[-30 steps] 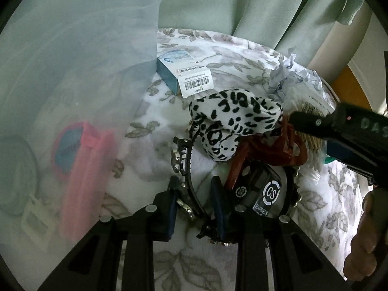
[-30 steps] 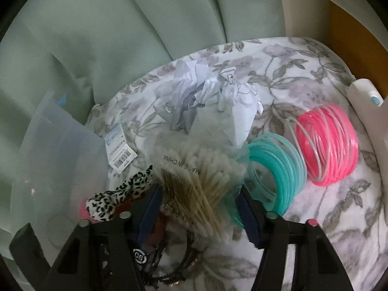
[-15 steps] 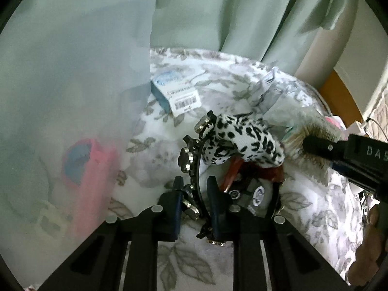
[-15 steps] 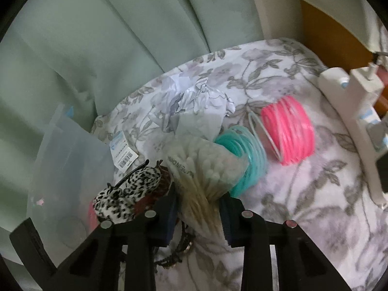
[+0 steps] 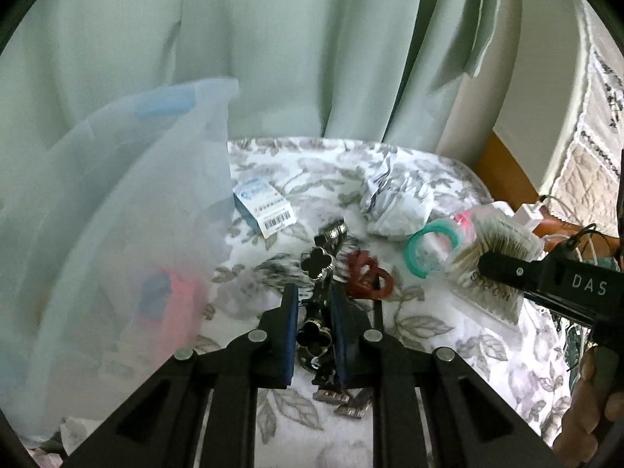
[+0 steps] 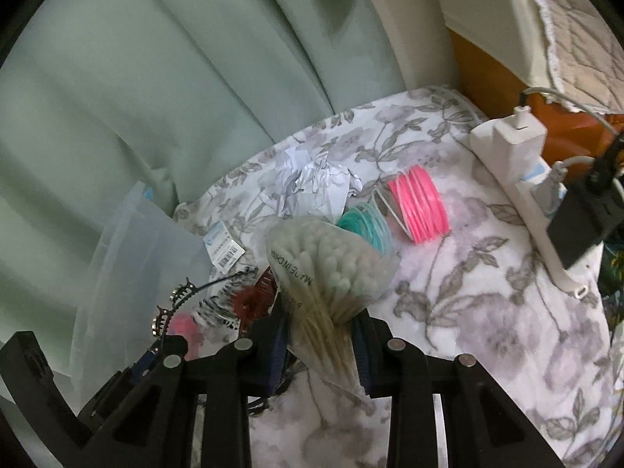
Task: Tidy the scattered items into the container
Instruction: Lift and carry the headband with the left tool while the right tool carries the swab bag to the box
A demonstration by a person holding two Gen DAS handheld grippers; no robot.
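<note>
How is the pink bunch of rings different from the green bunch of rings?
The pink rings are bright pink; the teal-green rings are bluish green. In the right wrist view the pink rings show fully, while the green ones are partly hidden behind the cotton swab bag. The pink rings lie nearer the power strip. Both are thin hoops bunched together, lying on the flowered cloth.

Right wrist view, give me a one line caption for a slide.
Right gripper shut on a bag of cotton swabs, lifted over the floral cloth with teal bangles and pink bangles behind.
</note>
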